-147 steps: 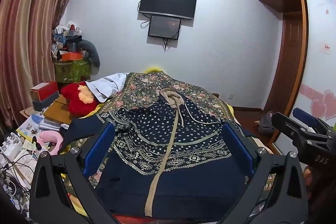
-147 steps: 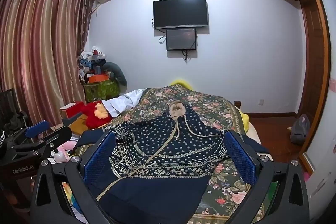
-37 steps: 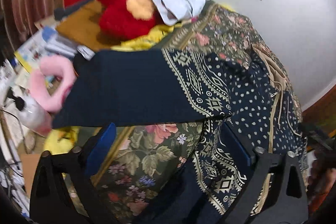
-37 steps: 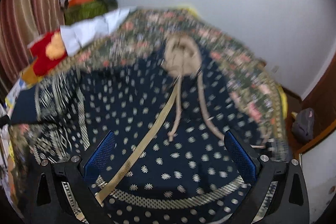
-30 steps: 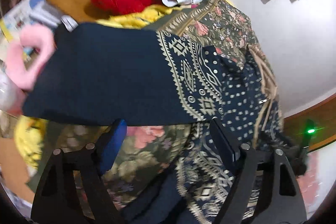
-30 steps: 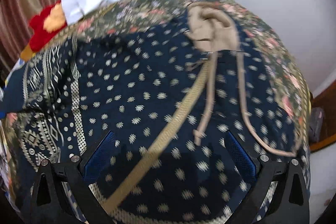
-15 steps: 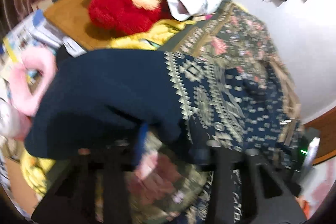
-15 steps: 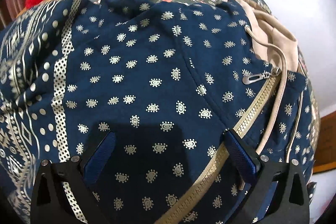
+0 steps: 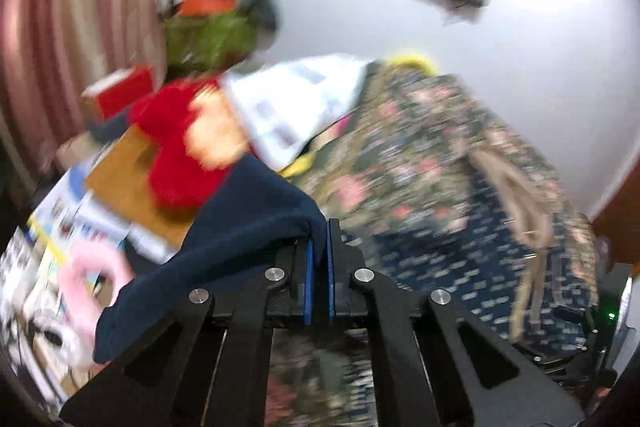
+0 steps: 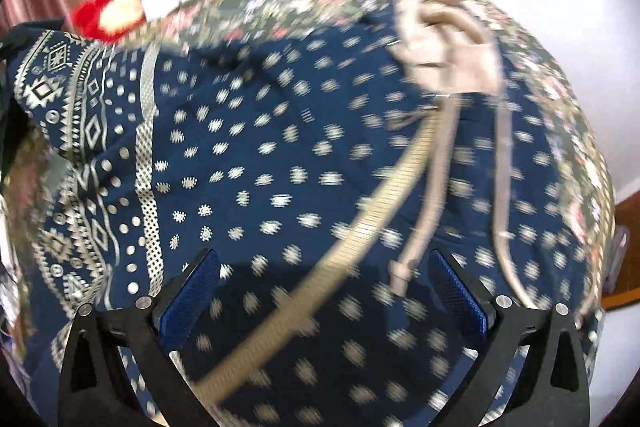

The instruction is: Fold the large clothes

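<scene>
Left gripper (image 9: 319,247) is clamping the hoodie's navy sleeve (image 9: 224,227) at frame center. Right gripper (image 10: 324,283) is hanging wide, empty, over the hoodie (image 10: 280,147) lying on the bed (image 9: 400,155), hood (image 10: 440,39) pointing upper right, zipper running diagonally.

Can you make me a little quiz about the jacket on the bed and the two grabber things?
1. True or false: the left gripper has its jaws shut on the dark blue sleeve.
2. The right gripper hangs over the jacket with its jaws: A) open, B) shut on the zipper, C) shut on the drawstring.
3. Fill in: the fuzzy toy beside the bed, next to the white cloth, is coloured ____.

Key: 1 true; 2 A; 3 red.
</scene>
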The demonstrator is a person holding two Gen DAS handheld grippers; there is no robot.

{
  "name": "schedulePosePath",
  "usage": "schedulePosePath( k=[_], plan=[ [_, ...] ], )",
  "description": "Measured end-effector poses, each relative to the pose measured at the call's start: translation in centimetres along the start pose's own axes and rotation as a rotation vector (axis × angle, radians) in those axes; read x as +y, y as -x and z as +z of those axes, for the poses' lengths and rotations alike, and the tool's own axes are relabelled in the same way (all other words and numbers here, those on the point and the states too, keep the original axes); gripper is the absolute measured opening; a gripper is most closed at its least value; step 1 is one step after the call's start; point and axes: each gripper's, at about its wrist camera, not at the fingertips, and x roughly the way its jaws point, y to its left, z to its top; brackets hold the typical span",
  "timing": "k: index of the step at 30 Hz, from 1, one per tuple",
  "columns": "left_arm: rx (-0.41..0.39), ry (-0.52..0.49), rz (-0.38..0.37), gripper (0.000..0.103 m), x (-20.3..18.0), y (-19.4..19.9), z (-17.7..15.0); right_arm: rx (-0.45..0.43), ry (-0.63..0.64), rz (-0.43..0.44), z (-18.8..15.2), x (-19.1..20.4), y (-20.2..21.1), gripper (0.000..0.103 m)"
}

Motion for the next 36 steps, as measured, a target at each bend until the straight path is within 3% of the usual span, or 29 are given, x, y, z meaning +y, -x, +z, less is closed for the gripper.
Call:
schedulePosePath(
  k=[4,7,11,16,18,21,24,26,28,31,36],
  plan=[
    [-0.045,-0.142,-0.084,0.004,-7.1,1.5,1.3,-0.045,-0.063,0.002,-1.3,-3.4,3.7,0.103],
    [-0.004,-0.213,-0.170,0.004,-12.1,1.2,0.5,-0.076,-0.106,-0.024,-1.9,-6.3,6.0,0.103],
    [0.150,-0.313,-0.250,0.004,-18.1,-2.0,-3.3,-0.097,-0.169,-0.033,-2.9,-9.7,8.4,0.103],
    [0.398,-0.346,-0.297,0.005,-20.5,-6.3,-9.0,-0.080,-0.248,-0.009,-5.4,-12.0,9.5,0.103],
    [0.487,-0.341,-0.300,0.013,-20.2,-7.2,-11.2,-0.063,-0.266,-0.003,-6.2,-12.5,9.3,0.103],
    [0.563,-0.309,-0.304,0.034,-18.8,-6.6,-13.5,-0.044,-0.292,0.010,-7.4,-13.0,8.8,0.103],
    [0.554,-0.221,-0.315,0.042,-15.5,-5.2,-12.7,-0.031,-0.307,0.027,-8.1,-13.1,8.4,0.103],
    [0.507,-0.157,-0.315,0.051,-12.7,-3.8,-10.8,-0.029,-0.306,0.028,-8.1,-13.0,8.2,0.103],
    [0.454,-0.111,-0.287,0.066,-10.2,-3.1,-8.9,-0.029,-0.301,0.027,-8.0,-12.8,8.0,0.103],
    [0.406,-0.002,-0.210,0.067,-5.8,-3.6,-6.8,-0.027,-0.303,0.036,-7.7,-12.4,7.6,0.103],
    [0.499,0.131,-0.151,0.067,-0.7,-8.2,-6.4,-0.016,-0.317,0.074,-7.2,-11.6,6.9,0.103]
  ],
)
